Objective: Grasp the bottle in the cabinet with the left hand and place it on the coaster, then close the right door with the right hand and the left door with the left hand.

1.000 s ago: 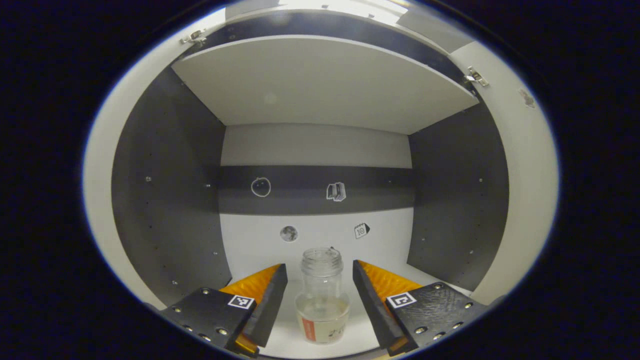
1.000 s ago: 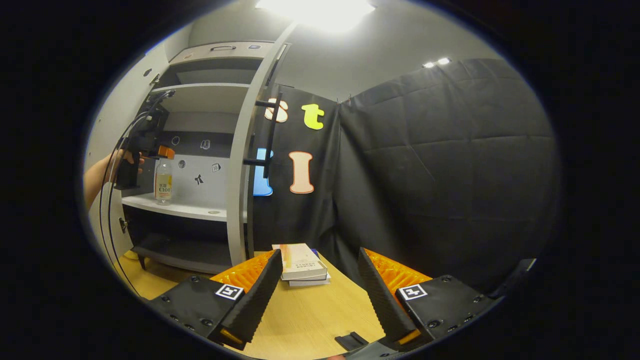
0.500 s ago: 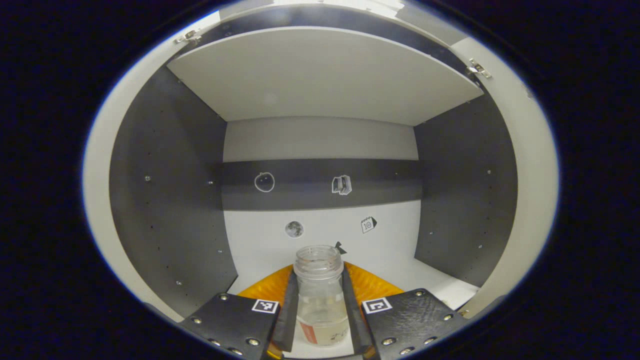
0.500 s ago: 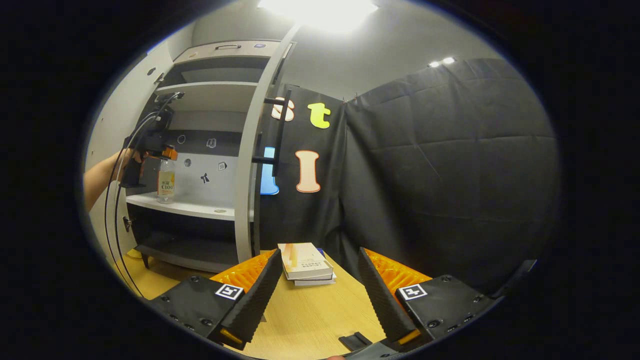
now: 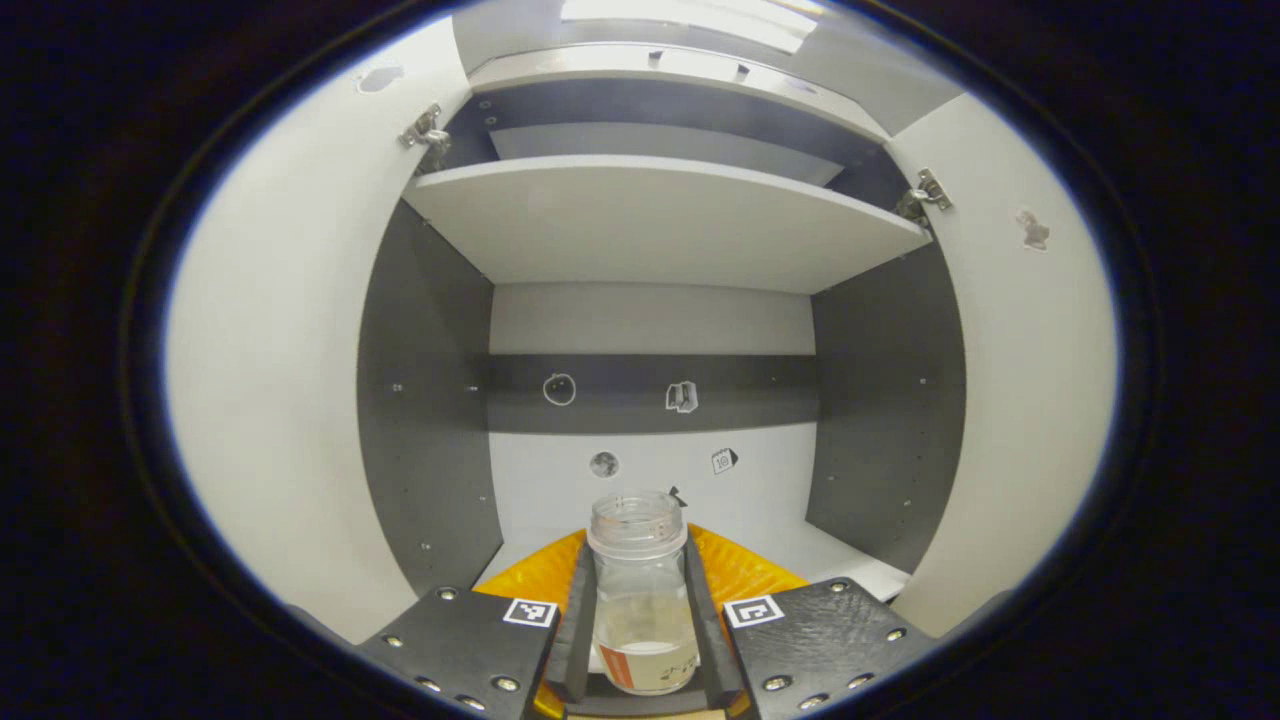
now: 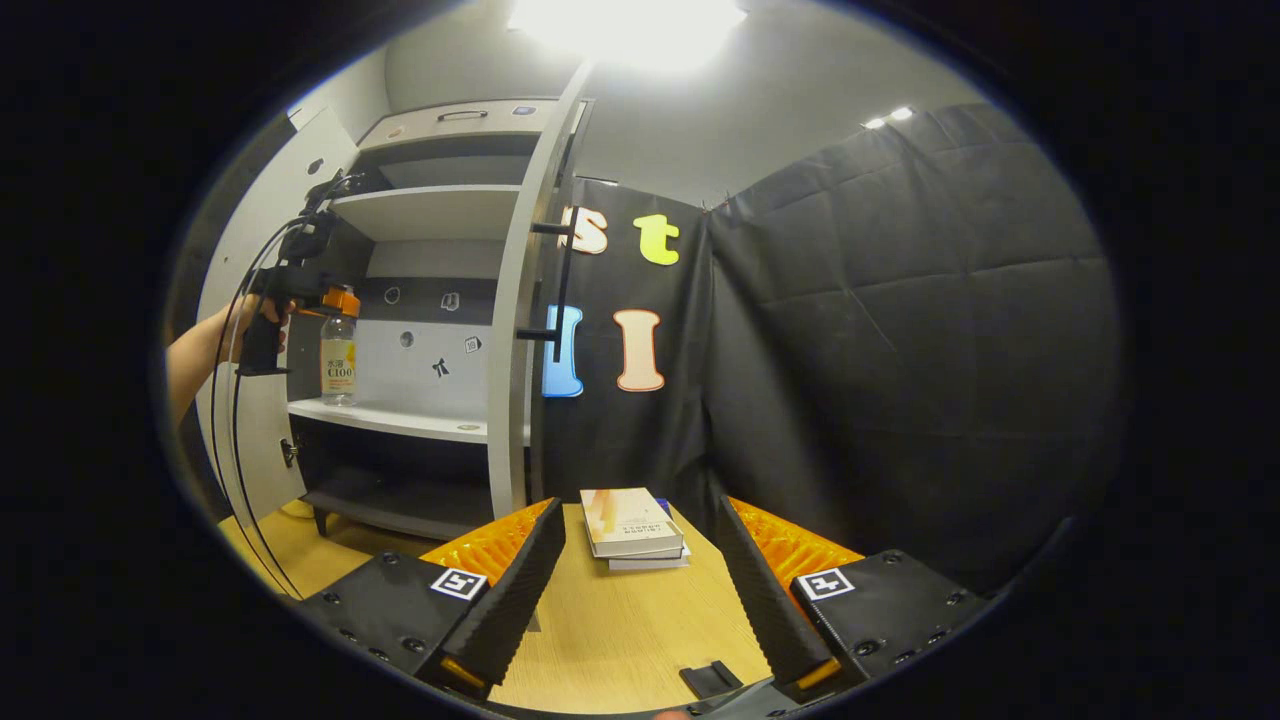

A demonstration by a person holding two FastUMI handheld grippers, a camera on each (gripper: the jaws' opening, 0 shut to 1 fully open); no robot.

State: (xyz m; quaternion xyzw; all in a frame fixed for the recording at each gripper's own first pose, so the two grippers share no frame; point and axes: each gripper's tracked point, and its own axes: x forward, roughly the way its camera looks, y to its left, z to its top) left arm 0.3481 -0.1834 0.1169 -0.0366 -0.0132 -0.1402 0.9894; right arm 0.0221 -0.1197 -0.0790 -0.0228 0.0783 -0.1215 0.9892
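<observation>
In the left gripper view, my left gripper (image 5: 640, 600) is clamped on the clear bottle (image 5: 641, 590): both fingers press against its sides just below the open, capless neck. A little pale liquid sits in the bottom, above a label band. Ahead is the open cabinet (image 5: 650, 330), with its white lower shelf (image 5: 760, 535) behind the bottle, an upper shelf (image 5: 660, 215) overhead, and small stickers on the back panel. The left door (image 5: 290, 380) and the right door (image 5: 1020, 400) both stand swung open at the sides of the picture.

In the right gripper view, my right gripper (image 6: 640, 585) hangs above the wooden table (image 6: 610, 630) with its fingers spread wide and nothing between them. Beyond them lies a small stack of books (image 6: 635, 525) on the table. Farther off to the left, a hand (image 6: 240, 325) holds the left gripper (image 6: 335, 300) at the bottle (image 6: 339, 358), which stands upright at the front of the cabinet's lower shelf (image 6: 400, 420); whether its base touches the shelf I cannot tell. On that shelf, nearer the right door (image 6: 515, 330), lies a small flat disc, seemingly the coaster (image 6: 467, 427).
</observation>
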